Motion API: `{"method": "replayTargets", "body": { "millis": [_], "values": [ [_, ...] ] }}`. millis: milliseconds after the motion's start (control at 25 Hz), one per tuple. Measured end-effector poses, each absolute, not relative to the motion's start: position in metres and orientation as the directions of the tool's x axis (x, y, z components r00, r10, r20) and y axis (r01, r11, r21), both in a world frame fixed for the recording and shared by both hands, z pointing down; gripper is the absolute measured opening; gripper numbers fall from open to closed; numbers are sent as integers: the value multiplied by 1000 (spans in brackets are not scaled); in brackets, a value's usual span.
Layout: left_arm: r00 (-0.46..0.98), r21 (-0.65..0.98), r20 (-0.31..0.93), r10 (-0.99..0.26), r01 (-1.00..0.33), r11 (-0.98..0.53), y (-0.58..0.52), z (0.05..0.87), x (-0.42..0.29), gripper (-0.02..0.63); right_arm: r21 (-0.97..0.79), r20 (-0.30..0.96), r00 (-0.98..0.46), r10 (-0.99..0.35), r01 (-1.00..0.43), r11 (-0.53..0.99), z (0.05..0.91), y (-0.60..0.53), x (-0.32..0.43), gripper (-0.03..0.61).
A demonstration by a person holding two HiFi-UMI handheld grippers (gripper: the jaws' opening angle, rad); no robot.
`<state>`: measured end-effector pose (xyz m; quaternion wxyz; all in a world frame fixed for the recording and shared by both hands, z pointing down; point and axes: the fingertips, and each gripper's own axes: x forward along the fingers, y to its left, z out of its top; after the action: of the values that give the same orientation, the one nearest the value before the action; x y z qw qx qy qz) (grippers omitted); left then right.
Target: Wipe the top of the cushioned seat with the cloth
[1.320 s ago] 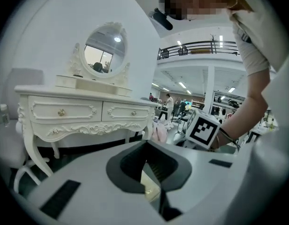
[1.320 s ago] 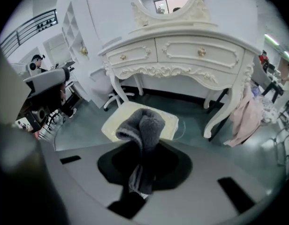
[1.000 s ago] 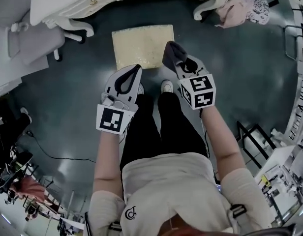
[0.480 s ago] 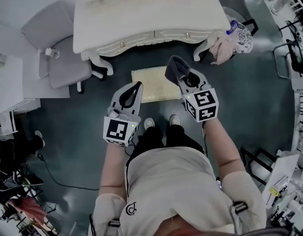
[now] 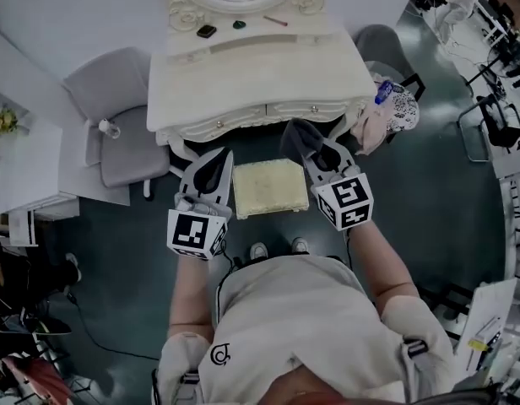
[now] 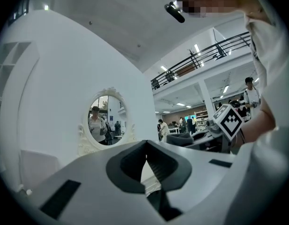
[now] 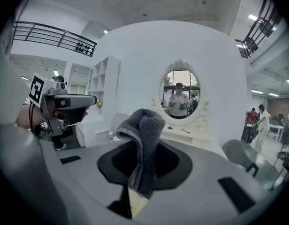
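Person: stands upright, feet just at the near edge of the seat, both forearms stretched forward.
Left gripper (image 5: 223,159): its two jaws are pressed together and nothing is between them. It is held up in the air, over the floor beside the left edge of the seat.
Right gripper (image 5: 311,148): its jaws are clamped on the cloth. It is also raised, over the far right corner of the seat.
Cloth (image 7: 144,135): dark grey and thick, folded over itself. It stands up out of the right jaws, and it does not touch the seat.
Cushioned seat (image 5: 270,188): pale yellow and square. It stands on the dark floor between the two grippers, partly pushed under the dressing table. Its top is bare, with nothing lying on it.
Dressing table (image 5: 260,83): white with carved edges, just behind the seat. A few small items lie near the oval mirror (image 7: 180,96).
Grey chair (image 5: 116,133): beside the table on the left, not involved.
Progress: the cloth is gripped, so that part is ready. The wiping itself seems not under way, because both gripper views look level at the mirror, not down.
What is left: I judge that the right gripper must go down until the cloth lies on the cushion, then sweep across the whole top.
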<state>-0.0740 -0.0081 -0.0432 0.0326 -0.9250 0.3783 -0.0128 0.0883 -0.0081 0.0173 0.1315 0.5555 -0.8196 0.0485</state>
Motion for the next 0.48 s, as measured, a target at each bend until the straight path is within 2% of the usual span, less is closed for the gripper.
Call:
{"method": "replayTargets", "body": {
  "millis": [280,480],
  "values": [
    [709,-96,-64,-702,-705,-703,-12,-89,-69,12,96,119,-346,-930,-929,358,-42,-17,101,74],
    [698,-114,-74,-712,-715,-690,-22,-93,-68,12,110,77,-338,-938,-932,345,-49,-25,109,72]
  ]
}}
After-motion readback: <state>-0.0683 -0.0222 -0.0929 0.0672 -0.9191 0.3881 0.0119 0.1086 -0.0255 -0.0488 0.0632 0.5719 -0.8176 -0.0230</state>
